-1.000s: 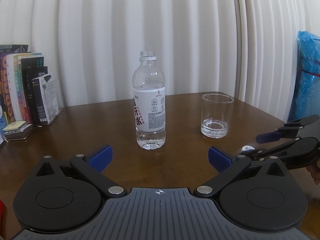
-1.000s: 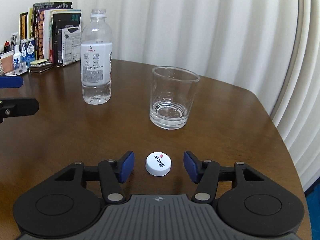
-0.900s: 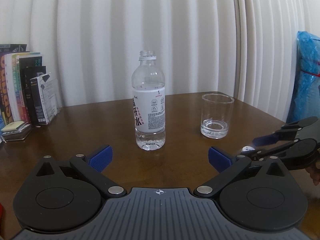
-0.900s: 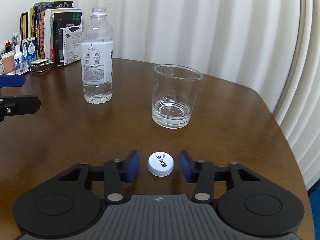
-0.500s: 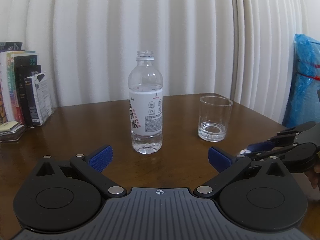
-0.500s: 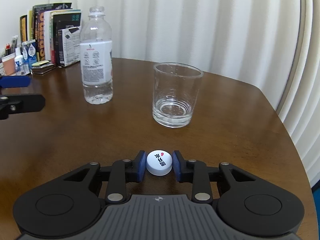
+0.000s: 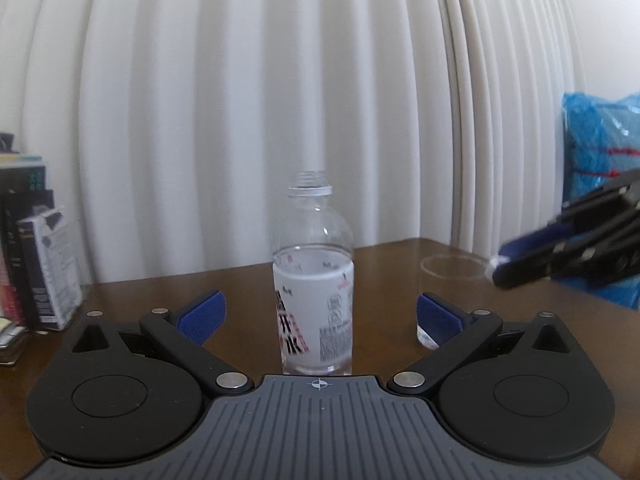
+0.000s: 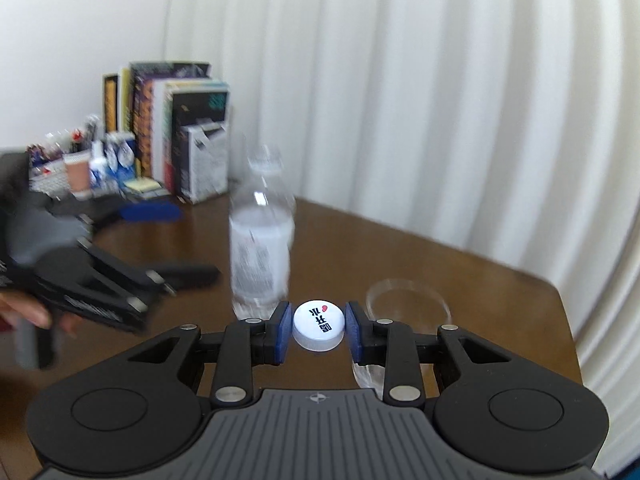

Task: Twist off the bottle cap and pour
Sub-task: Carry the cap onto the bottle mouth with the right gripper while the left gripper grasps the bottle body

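Observation:
The uncapped clear bottle (image 7: 314, 276) with a white label stands upright on the brown table, between the wide-open jaws of my left gripper (image 7: 318, 316), which do not touch it. It also shows in the right wrist view (image 8: 262, 236). My right gripper (image 8: 319, 326) is shut on the white bottle cap (image 8: 319, 325) and holds it in the air above the table. In the left wrist view the right gripper (image 7: 568, 248) hangs at the right. The clear glass (image 8: 408, 300) stands right of the bottle, partly hidden by my right fingers; its rim shows in the left wrist view (image 7: 452, 268).
Books (image 8: 168, 120) and a white box (image 8: 204, 164) stand at the table's far left with small items (image 8: 92, 160) beside them. White curtains hang behind. A blue bag (image 7: 600, 168) is off the table's right. The table edge (image 8: 564, 320) runs close on the right.
My right gripper closed on the cap and lifted it off the table. My left gripper moved closer to the bottle, which now sits between its open jaws.

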### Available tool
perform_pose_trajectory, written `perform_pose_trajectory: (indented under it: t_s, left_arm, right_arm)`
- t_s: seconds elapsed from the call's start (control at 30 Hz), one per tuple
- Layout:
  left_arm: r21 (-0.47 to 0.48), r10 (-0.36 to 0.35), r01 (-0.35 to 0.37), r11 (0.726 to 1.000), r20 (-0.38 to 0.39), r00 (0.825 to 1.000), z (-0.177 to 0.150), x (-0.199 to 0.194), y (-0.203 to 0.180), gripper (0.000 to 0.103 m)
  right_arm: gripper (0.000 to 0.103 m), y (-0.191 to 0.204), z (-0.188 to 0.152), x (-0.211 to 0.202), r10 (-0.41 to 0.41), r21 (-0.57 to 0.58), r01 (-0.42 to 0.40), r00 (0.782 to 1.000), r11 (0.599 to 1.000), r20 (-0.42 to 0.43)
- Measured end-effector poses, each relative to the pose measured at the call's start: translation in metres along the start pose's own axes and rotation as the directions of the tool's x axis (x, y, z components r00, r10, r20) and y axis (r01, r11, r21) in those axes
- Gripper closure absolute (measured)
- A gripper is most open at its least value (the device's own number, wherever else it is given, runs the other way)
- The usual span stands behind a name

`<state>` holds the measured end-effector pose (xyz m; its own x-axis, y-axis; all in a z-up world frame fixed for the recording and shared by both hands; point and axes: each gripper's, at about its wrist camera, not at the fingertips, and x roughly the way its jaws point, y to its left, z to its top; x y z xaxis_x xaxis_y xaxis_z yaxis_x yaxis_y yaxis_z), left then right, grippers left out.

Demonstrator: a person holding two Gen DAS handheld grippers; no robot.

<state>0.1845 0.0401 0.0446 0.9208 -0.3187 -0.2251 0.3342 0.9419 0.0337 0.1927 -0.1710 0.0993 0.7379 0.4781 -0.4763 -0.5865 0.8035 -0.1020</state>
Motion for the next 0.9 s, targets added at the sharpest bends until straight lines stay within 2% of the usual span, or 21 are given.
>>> perform_pose_trajectory:
  t_s: [0.13,0.37,0.7,0.9]
  left_arm:
    - [-0.029,-0.043,0.044,0.999,0.025,0.999,0.001,0.015,0.009,0.000]
    - [-0.005,-0.068,0.068,0.998,0.020,0.997,-0.005,0.036,0.011,0.001]
    - [-0.064,-0.110,0.110,0.992,0.000,0.994,-0.009,0.051,0.015,0.013]
    - [-0.088,-0.118,0.116,0.989,-0.016,0.993,-0.013,0.059,0.021,0.026]
  right_arm:
    - [0.071,0.003,0.024,0.012,0.021,-0.033,-0.020,1.000,0.999,0.009]
    - [0.071,0.005,0.043,0.029,0.048,-0.054,-0.047,0.999,0.997,0.018]
    - [0.071,-0.005,0.066,0.044,0.079,-0.042,-0.077,0.996,0.996,0.039]
    - [0.071,-0.006,0.073,0.050,0.094,-0.052,-0.091,0.995,0.994,0.043]
